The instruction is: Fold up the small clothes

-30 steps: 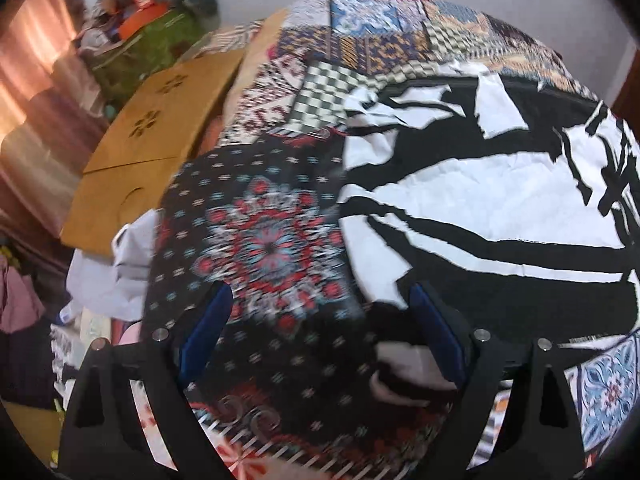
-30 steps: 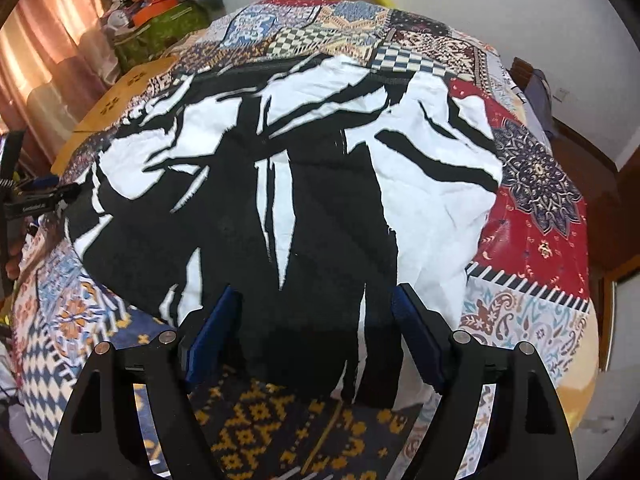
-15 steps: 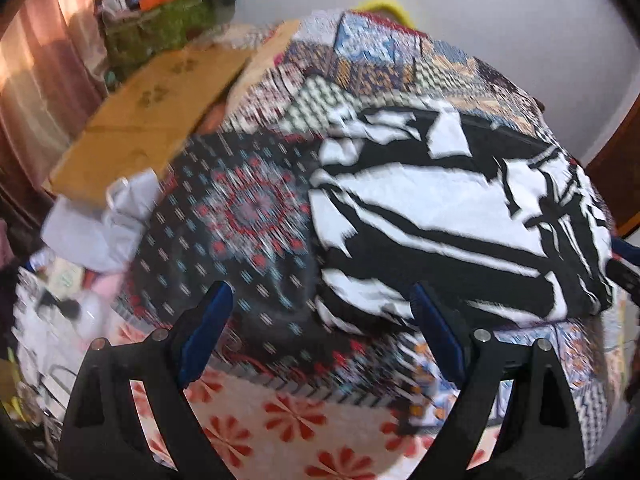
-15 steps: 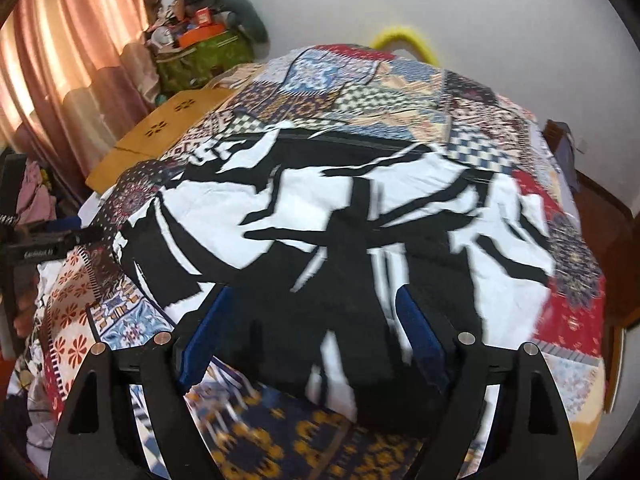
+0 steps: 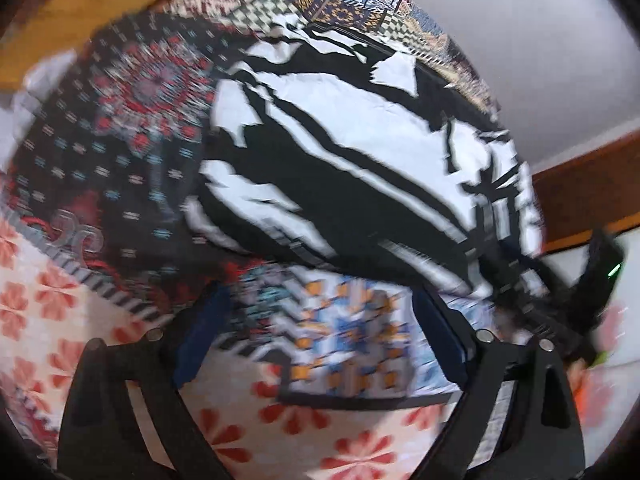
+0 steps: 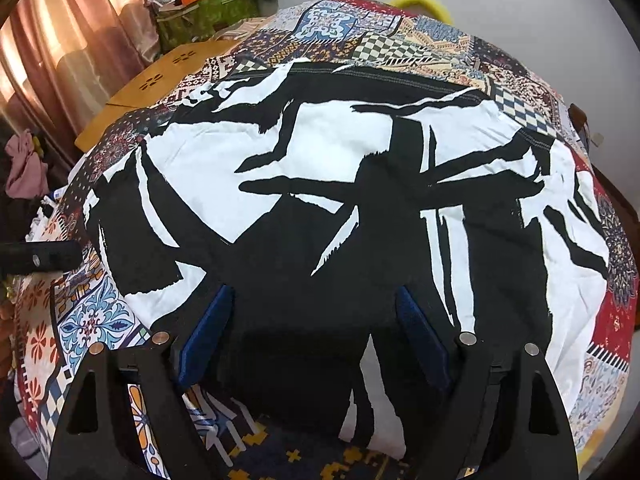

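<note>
A black-and-white patterned cotton garment (image 6: 340,200) lay spread flat on a bed covered with a multicoloured patchwork-print bedspread (image 6: 400,44). The garment occupied the central part of the bed, with bedspread visible on all sides of it.

The right tool (image 6: 316,328) stood with its jaws wide apart, gripping nothing. Its blue-padded fingers (image 6: 206,336) framed the near black edge of the garment; whether they touched the cloth could not be determined.

The left tool (image 5: 320,344) was likewise spread wide and held nothing. It was positioned over the bedspread near the garment's left edge, with only patterned bedspread between its fingers. The left wrist view was blurred, so fine detail there could not be read. The garment (image 5: 360,152) appeared in that view beyond the fingers, apart from them. The right tool showed as a dark blurred shape (image 5: 560,300) at the garment's far side in that view.

A tan wooden board with flower-shaped cut-outs (image 6: 160,80) lay beside the bed on the left. Pinkish-orange curtains (image 6: 60,40) hung beyond it, and a green bag piled with assorted items (image 6: 208,4) stood in the far corner.
</note>
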Motion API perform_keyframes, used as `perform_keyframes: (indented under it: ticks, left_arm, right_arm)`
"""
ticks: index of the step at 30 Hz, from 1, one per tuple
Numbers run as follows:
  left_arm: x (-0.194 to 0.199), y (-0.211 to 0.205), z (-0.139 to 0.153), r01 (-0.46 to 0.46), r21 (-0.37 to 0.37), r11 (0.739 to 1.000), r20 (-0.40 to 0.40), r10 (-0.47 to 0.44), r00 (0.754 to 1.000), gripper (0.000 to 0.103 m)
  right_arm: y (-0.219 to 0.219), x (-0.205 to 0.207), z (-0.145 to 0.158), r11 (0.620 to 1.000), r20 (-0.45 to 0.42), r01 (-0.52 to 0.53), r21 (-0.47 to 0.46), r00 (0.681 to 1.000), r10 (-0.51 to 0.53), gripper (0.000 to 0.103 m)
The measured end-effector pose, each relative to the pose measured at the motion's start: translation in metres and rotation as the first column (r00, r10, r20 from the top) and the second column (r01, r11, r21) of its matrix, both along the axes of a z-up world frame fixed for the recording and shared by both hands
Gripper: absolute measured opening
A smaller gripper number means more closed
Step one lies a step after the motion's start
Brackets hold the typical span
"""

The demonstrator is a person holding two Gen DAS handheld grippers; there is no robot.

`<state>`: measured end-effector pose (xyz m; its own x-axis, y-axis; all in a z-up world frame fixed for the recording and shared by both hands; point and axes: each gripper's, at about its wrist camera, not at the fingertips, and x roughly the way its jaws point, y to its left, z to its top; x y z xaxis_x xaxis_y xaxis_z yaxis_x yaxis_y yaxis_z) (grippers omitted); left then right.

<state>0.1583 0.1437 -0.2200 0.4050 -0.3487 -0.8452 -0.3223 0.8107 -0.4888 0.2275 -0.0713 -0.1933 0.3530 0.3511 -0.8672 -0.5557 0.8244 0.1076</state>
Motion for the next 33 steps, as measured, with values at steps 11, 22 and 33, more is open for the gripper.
perform_keyframes:
  ticks: [11, 22, 33]
  left_arm:
    - [0.051, 0.016, -0.015, -0.163, -0.123, 0.979, -0.007, 0.163, 0.987, 0.078]
    - [0.059, 0.019, 0.008, -0.232, 0.144, 0.962, 0.084, 0.222, 0.971, 0.016]
    - [0.042, 0.019, 0.089, -0.287, 0.516, 0.807, 0.285, 0.153, 0.946, 0.013]
  right_arm:
    - [-0.001, 0.002, -0.006, 0.999, -0.037, 0.011, 0.043, 0.999, -0.009, 0.083]
    - [-0.019, -0.004, 0.009, 0.998, -0.012, 0.017, 0.067, 1.0, -0.016, 0.083]
    - [-0.09, -0.009, 0.006, 0.982, 0.0, 0.183, 0.05, 0.983, -0.183, 0.083]
